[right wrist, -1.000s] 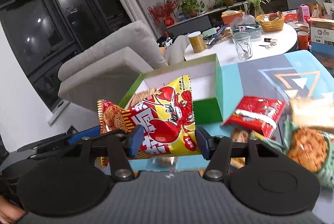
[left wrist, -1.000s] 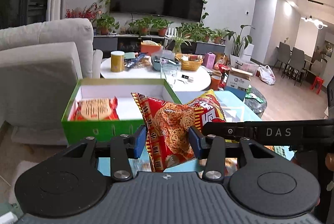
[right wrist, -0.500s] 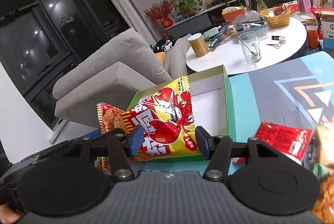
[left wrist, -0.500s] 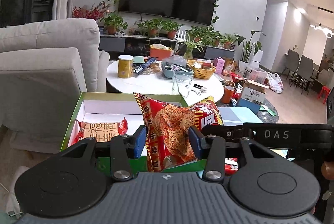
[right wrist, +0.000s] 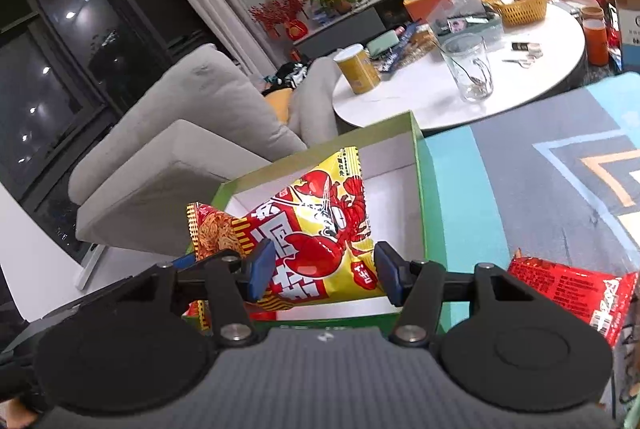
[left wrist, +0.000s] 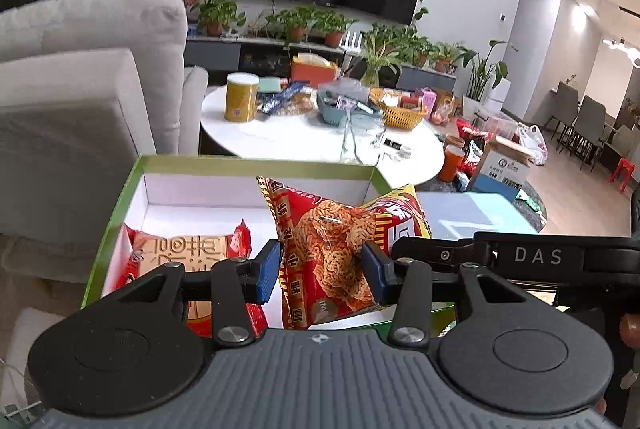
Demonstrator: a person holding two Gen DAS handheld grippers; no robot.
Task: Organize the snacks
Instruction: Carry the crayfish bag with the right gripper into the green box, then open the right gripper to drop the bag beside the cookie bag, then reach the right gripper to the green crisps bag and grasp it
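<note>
A red and yellow snack bag (left wrist: pixel 328 249) with noodle and lobster pictures is held by both grippers over the green box (left wrist: pixel 256 165) with a white inside. My left gripper (left wrist: pixel 320 271) is shut on its red noodle end. My right gripper (right wrist: pixel 322 275) is shut on its yellow lobster end (right wrist: pixel 320 233). The bag hangs above the box's inside (right wrist: pixel 392 189). A red packet (left wrist: pixel 180 257) with a biscuit picture lies in the box at the left.
A red snack packet (right wrist: pixel 568 289) lies on the blue patterned mat (right wrist: pixel 540 169) right of the box. A grey sofa (left wrist: pixel 80 89) stands left. A white round table (left wrist: pixel 320 137) with a glass (right wrist: pixel 472 69), yellow can and basket stands behind the box.
Both grippers have carried the bag forward, from in front of the box to above its inside. The box now looks closer and lower in both views.
</note>
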